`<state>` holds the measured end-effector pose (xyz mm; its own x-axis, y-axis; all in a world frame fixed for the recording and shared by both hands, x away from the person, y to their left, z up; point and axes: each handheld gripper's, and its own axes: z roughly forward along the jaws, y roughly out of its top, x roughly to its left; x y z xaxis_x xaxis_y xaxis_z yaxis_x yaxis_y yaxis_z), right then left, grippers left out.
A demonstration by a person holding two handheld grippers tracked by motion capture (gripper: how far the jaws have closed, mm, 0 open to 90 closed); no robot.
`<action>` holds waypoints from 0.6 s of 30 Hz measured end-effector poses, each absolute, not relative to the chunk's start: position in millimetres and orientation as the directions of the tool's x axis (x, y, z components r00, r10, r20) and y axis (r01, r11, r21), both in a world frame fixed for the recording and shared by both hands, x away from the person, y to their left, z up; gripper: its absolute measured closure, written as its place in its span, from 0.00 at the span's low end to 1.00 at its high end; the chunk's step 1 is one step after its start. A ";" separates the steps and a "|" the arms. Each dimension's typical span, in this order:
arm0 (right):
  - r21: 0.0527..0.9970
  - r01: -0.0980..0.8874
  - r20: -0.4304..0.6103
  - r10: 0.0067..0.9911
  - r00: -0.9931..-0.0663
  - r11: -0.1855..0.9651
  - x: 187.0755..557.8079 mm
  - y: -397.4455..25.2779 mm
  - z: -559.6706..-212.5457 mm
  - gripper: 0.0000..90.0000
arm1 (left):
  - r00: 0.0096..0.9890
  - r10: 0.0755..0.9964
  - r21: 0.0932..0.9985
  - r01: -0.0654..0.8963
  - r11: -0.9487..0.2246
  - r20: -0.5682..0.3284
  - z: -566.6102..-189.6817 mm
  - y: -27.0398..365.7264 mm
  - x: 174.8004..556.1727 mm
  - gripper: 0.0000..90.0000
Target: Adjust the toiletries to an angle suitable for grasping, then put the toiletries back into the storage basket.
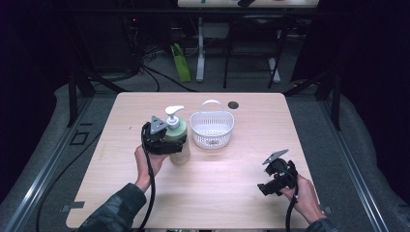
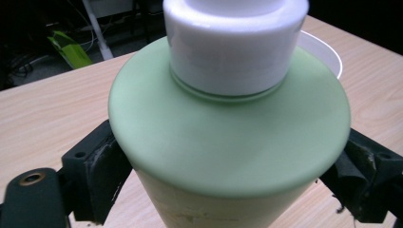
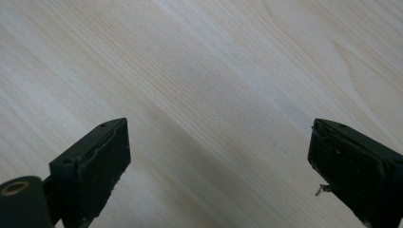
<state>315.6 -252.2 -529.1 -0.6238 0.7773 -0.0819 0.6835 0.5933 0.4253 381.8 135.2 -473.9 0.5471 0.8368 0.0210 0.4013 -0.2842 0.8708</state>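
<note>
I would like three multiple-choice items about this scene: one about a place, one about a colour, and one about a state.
1. Where is the basket relative to the pump bottle in the high view?
A. To its right
B. To its left
C. On top of it

2. What colour is the body of the pump bottle?
A. Red
B. Pale green
C. Black

3. In what state is the right gripper?
A. Shut on the basket
B. Shut on the bottle
C. Open, holding nothing

Answers:
1. A, since the white basket stands just right of the bottle on the table.
2. B, as the left gripper view shows a pale green body under a white pump collar.
3. C, because its jaws stand wide apart over bare wood, while the left gripper clamps the bottle.
</note>
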 end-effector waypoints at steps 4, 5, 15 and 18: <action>0.428 0.679 -0.085 0.774 -0.627 0.597 316.2 -253.6 -528.9 0.07 | 0.561 0.828 0.891 0.371 -0.263 0.010 -465.7 140.3 379.2 0.03; 0.426 0.681 -0.082 0.775 -0.627 0.596 316.4 -253.8 -529.3 0.07 | 0.565 0.825 0.896 0.361 -0.258 0.010 -464.3 141.7 378.6 0.03; 0.421 0.675 -0.078 0.766 -0.638 0.605 316.0 -251.8 -530.3 0.07 | 0.635 0.767 0.916 0.356 -0.182 -0.095 -452.5 153.2 382.1 0.00; 0.422 0.674 -0.080 0.766 -0.638 0.606 315.8 -252.4 -529.8 0.07 | 0.651 0.753 0.921 0.347 -0.177 -0.101 -447.4 155.7 382.4 0.00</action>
<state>315.8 -252.4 -529.8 -0.6384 0.7655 -0.0802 0.6742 0.6064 0.4215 382.4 155.7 -447.4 0.6507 0.7526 -0.1009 0.3470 -0.1766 0.9211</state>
